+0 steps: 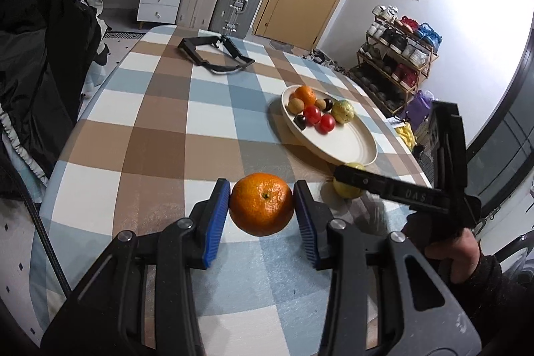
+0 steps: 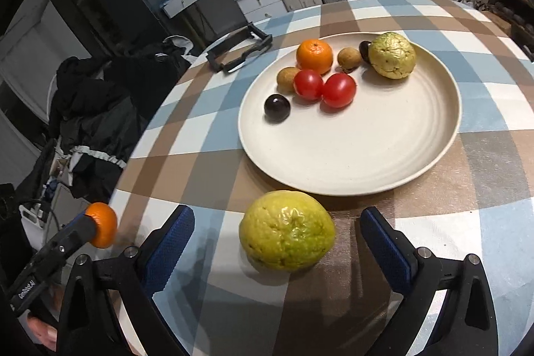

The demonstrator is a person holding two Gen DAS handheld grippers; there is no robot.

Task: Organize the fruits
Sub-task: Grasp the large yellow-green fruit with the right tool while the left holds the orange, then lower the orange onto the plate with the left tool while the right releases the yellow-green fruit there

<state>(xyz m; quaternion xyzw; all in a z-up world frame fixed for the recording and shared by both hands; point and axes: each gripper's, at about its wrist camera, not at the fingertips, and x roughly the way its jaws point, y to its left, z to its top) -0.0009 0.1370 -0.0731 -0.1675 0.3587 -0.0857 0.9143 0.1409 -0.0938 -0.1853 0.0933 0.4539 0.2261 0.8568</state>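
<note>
My left gripper (image 1: pixel 262 201) is shut on an orange mandarin (image 1: pixel 261 204) and holds it above the checked tablecloth; it also shows in the right wrist view (image 2: pixel 101 224). My right gripper (image 2: pixel 278 229) is open, its blue pads (image 2: pixel 170 246) on either side of a yellow-green guava (image 2: pixel 287 231) that lies on the cloth, not touching it. The guava also shows in the left wrist view (image 1: pixel 347 189), partly hidden by the right gripper. A cream plate (image 2: pixel 350 152) just beyond holds a mandarin (image 2: pixel 314 55), two red tomatoes (image 2: pixel 338 89), two brown longans, two dark fruits and a second guava (image 2: pixel 392 55).
A black folding frame (image 1: pixel 213 50) lies at the far end of the table. Suitcases, white drawers and a wooden door stand behind. A shoe rack (image 1: pixel 397 55) is off the table's right side. Dark clothes hang to the left.
</note>
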